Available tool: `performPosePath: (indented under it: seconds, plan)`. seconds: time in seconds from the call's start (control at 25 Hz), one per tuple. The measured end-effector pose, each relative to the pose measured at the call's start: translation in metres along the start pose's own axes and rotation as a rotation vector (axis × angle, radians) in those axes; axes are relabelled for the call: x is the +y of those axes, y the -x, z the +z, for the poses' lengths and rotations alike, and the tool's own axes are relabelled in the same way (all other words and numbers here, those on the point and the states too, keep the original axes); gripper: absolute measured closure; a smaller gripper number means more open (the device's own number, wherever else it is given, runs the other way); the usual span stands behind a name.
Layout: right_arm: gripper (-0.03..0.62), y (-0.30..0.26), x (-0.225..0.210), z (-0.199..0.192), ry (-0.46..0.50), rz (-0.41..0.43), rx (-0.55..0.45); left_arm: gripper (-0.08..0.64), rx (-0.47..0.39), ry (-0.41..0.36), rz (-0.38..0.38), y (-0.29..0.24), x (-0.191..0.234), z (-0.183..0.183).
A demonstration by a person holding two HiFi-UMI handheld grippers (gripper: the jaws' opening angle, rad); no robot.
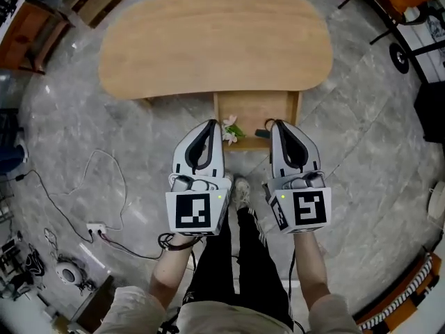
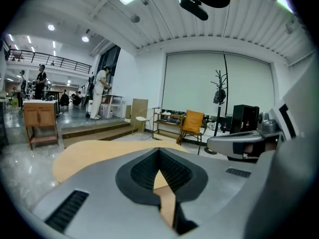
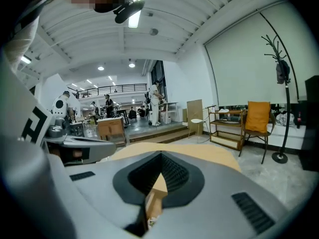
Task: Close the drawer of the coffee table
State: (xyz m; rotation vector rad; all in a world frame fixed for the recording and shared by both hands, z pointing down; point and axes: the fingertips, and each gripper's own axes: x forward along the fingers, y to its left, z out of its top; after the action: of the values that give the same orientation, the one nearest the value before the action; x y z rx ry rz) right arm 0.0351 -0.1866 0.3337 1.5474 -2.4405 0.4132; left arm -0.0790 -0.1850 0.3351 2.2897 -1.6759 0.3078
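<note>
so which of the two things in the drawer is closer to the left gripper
The white flower sprig, at the left of the drawer beside the left gripper. The small dark object lies on the right, by the right gripper.

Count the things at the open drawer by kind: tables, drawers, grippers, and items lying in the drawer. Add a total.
Tables: 1 (coffee table)
Drawers: 1 (drawer, pulled open)
Grippers: 2 (left gripper, right gripper)
Items in the drawer: 2 (flower sprig, small dark object)
Total: 6
</note>
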Motion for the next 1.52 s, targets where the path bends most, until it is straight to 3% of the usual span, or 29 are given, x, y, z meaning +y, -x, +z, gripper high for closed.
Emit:
performPosePath:
  seconds: [0.2,0.36,0.56,0.92,1.04,1.12,1.2,1.32,1.52]
  plan:
    - [0.588,-0.030,-0.013,-0.077,0.005,-0.015,0.007,0.552,0.038,0.015,0.020,-0.025,0.014,-0.086]
    - [0.588,-0.032,-0.017,-0.127,-0.012,-0.013,0.070,0.551,0.077,0.038,0.039,-0.028,0.016,-0.132]
    - [0.586,-0.026,-0.015,-0.160,-0.059,0.002,0.122,0.551,0.077,0.046,0.052,-0.026,0.008,-0.149]
    - [0.586,-0.023,-0.024,-0.163,-0.038,0.013,0.121,0.552,0.060,0.002,0.048,-0.036,-0.010,-0.146]
    - [0.586,-0.022,-0.028,-0.163,-0.011,0.028,0.123,0.551,0.121,-0.115,-0.030,-0.047,-0.025,-0.161]
    - [0.586,-0.019,-0.032,-0.165,0.014,0.038,0.130,0.428,0.213,-0.219,-0.136,-0.061,-0.042,-0.187]
    - [0.586,-0.015,-0.035,-0.170,0.032,0.046,0.147,0.367,0.315,-0.353,-0.239,-0.075,-0.058,-0.223]
    - [0.588,-0.007,-0.040,-0.183,0.045,0.055,0.178,0.344,0.476,-0.568,-0.373,-0.090,-0.079,-0.285]
    - [0.587,0.005,-0.048,-0.211,0.040,0.054,0.235,0.344,0.697,-0.703,-0.504,-0.094,-0.093,-0.388]
